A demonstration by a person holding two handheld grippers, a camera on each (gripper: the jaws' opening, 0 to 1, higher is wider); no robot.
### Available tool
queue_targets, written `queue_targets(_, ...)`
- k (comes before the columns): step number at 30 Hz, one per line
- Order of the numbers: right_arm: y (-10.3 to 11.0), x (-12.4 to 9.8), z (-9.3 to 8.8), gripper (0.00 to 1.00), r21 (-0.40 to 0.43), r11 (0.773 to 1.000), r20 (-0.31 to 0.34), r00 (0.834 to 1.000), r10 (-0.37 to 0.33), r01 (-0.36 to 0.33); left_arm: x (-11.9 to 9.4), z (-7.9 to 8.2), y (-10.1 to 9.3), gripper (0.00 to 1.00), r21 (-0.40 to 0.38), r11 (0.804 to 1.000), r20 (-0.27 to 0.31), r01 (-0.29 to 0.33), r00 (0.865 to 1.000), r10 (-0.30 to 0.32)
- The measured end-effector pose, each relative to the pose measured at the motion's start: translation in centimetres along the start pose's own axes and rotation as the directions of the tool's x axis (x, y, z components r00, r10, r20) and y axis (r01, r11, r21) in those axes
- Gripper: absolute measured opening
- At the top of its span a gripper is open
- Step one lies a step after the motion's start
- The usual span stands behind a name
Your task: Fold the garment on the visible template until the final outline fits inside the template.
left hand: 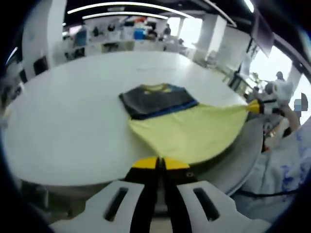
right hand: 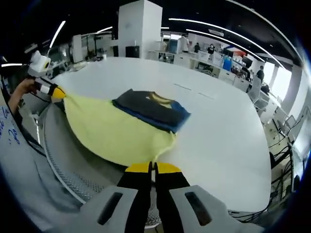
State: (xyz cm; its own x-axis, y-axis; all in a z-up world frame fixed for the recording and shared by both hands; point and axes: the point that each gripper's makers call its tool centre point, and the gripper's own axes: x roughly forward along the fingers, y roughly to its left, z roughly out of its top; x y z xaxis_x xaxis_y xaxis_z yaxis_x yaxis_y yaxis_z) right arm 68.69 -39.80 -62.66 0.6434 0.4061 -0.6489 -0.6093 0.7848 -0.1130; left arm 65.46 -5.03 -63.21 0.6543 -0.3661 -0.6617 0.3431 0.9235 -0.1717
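A garment lies on a white round table (left hand: 68, 121) (right hand: 228, 136). Its far part (left hand: 158, 99) (right hand: 150, 109) is dark with a blue band and rests flat. The yellow near part (left hand: 189, 131) (right hand: 112, 131) is lifted off the table and pulled taut toward the table's near edge. My left gripper (left hand: 160, 163) (right hand: 57, 92) is shut on one yellow hem corner. At the other hem corner my right gripper (right hand: 154, 167) (left hand: 254, 107) is shut on the cloth. Faint thin marks (right hand: 194, 91) (left hand: 146, 69) show on the table beyond the garment.
The table's grey rim (left hand: 243, 160) (right hand: 63, 165) curves under the stretched cloth. A person's pale sleeve (left hand: 286, 165) (right hand: 14, 145) is close beside it. Desks, pillars and people (right hand: 260, 73) stand far behind the table.
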Motion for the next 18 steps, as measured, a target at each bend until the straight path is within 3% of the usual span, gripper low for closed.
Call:
queue_targets(7, 0.3, -1.0, 1.2, 0.02, -0.011, 1.000, 0.030, 0.999, 0.014, -0.014, -1.1, 0.3, -0.1, 0.00, 0.008, 1.000, 0.009, -0.023, 1.000, 0.023)
queue_targets(18, 0.8, -2.7, 3.8, 0.02, -0.032, 0.999, 0.094, 0.996, 0.009, -0.006, -3.1, 2.7, -1.1, 0.00, 0.073, 0.997, 0.052, -0.031, 0.998, 0.027)
